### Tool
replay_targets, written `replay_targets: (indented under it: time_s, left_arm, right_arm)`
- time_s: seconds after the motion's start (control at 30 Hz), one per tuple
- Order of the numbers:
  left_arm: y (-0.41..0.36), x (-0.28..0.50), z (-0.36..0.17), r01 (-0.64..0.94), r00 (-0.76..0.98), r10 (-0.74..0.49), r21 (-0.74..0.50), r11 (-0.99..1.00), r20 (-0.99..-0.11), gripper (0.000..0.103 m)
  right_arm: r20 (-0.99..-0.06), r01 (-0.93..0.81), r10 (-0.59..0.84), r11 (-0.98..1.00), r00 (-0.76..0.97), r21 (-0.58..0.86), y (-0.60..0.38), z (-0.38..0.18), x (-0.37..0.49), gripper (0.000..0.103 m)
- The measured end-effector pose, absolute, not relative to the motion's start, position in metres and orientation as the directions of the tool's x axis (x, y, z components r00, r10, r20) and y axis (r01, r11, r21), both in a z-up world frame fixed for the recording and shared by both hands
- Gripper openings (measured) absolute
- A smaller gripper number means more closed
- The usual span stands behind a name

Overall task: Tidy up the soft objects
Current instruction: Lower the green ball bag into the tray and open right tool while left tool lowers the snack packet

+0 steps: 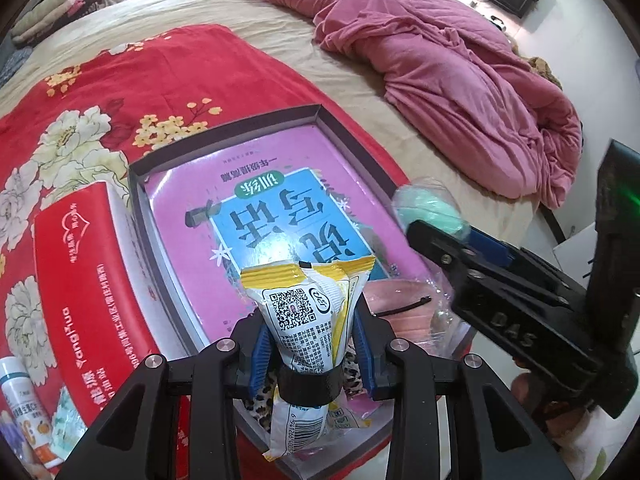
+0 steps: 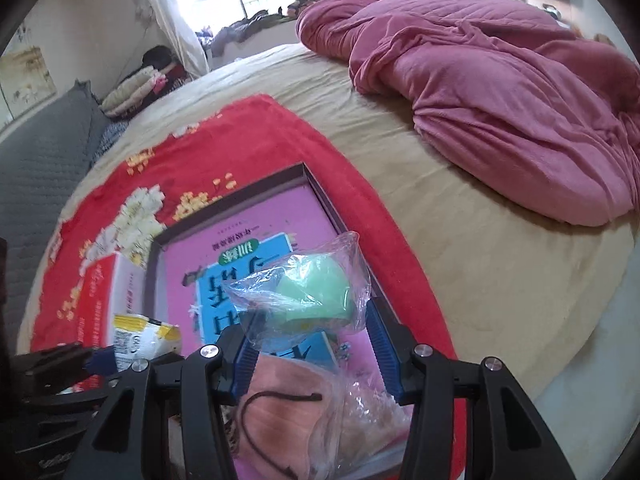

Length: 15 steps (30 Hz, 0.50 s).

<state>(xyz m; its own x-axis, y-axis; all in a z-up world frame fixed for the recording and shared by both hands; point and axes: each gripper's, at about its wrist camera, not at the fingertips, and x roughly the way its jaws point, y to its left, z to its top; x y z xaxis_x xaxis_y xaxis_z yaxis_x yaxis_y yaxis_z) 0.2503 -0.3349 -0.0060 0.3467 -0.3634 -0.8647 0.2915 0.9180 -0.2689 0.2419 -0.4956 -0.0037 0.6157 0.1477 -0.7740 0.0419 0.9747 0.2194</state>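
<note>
While both grippers are held over the open box [image 1: 320,114], each is seen closed upon a soft item. The left gripper [image 1: 310,344] is clamped partway shut around a yellow-and-white snack packet [image 1: 306,308], which is pinched between the blue pads [image 1: 258,354] and stands upright above the near end of the box; a black band is seen around the packet's lower part. The right gripper [image 2: 312,344] is set somewhat wider, and a clear plastic bag [image 2: 308,280] containing a pale green soft object [image 2: 316,292] is carried between its fingers; whether the pads press on the green object itself or only on the bag cannot be told. In the left wrist view the right gripper [image 1: 436,228] is shown at the right edge of the box, the bag projecting from its tip.

A pink-and-blue booklet [image 1: 240,184] is laid flat in the box, and a pinkish mask with a dark ear loop [image 2: 280,412] lies in clear wrapping at the box's near end. The box rests on a red floral cloth [image 1: 100,92] spread over a beige bed [image 2: 460,240], with a red carton [image 1: 80,280] just beside its left wall. A crumpled pink quilt [image 2: 500,100] is heaped well apart on the bed.
</note>
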Motion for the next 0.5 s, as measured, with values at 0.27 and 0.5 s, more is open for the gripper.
replay_targets:
  time_s: [0.27,0.5]
  left_arm:
    - [-0.333,0.255,-0.019,0.29,0.336,-0.356,-0.264,0.92,-0.872,0.037]
    - [-0.333,0.257,-0.023,0.289,0.33,-0.348,-0.258,0.922,-0.877,0.037]
  right_arm:
    - [-0.824,0.056,0.11,0.984,0.555,0.169,-0.487,-0.035,0.253,0.051]
    - [-0.838,0.084,0.08,0.985,0.54,0.148,-0.491,-0.05,0.25,0.052]
